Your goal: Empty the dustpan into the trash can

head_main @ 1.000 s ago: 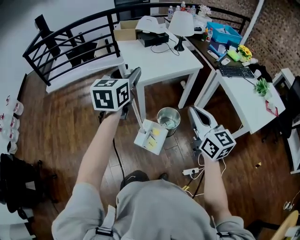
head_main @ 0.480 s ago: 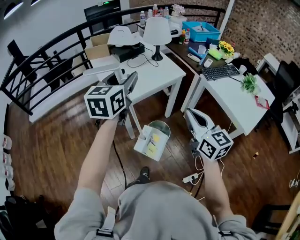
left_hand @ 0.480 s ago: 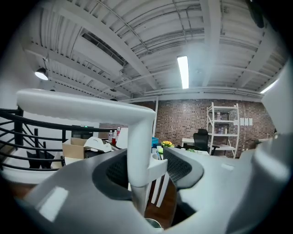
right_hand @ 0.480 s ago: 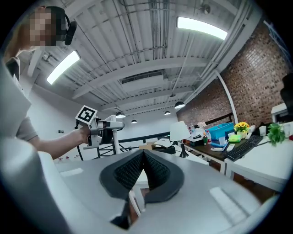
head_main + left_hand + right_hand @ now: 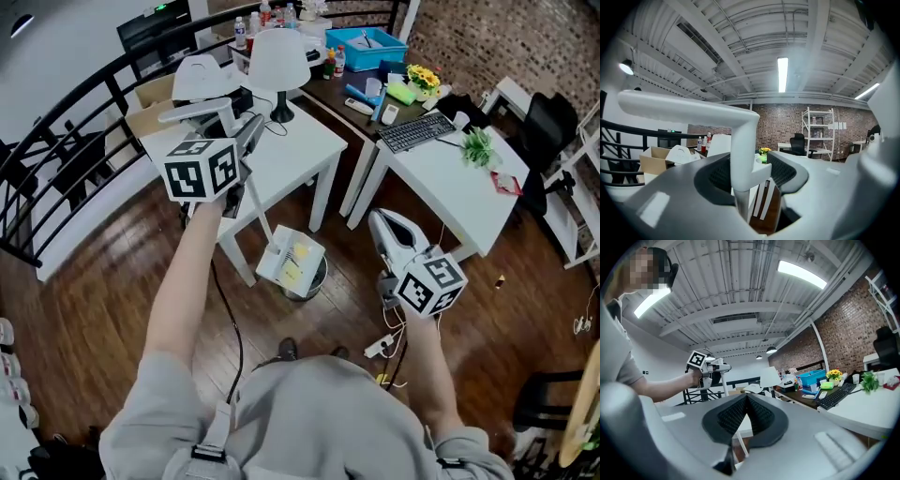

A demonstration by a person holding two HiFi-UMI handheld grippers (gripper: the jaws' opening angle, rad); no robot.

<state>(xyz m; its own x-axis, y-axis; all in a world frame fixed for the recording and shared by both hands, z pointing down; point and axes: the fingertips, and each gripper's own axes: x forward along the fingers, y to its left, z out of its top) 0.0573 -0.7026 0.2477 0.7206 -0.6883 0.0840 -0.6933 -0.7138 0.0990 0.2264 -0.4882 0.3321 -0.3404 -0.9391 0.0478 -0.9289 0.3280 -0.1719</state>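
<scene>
The dustpan (image 5: pixel 291 262) hangs at the foot of its long white handle (image 5: pixel 743 140), low above the wooden floor (image 5: pixel 112 281) and straight over the trash can (image 5: pixel 315 284), of which only a dark sliver of rim shows past the pan's lower edge. The left gripper (image 5: pixel 248 136) pinches the upright part of that handle just under its crossbar, with the ribbed pads on either side of the post. Held so high, at about the level of the white counter (image 5: pixel 300 155) beside it, the pan dangles like a pendulum and can be steered over the can without stooping. Something yellow lies in the pan (scraps of paper, perhaps; too small to tell), so the load looks not yet tipped out. The pan's open face is turned up toward the head camera, which probably keeps the contents from sliding off before the mouth is lined up with the can. The right gripper (image 5: pixel 382 223) carries nothing. Its pads are pressed together on empty air, and it hovers off to the right of the can, apart from both pan and handle, likely kept clear so that the one-handed tilt has room.
</scene>
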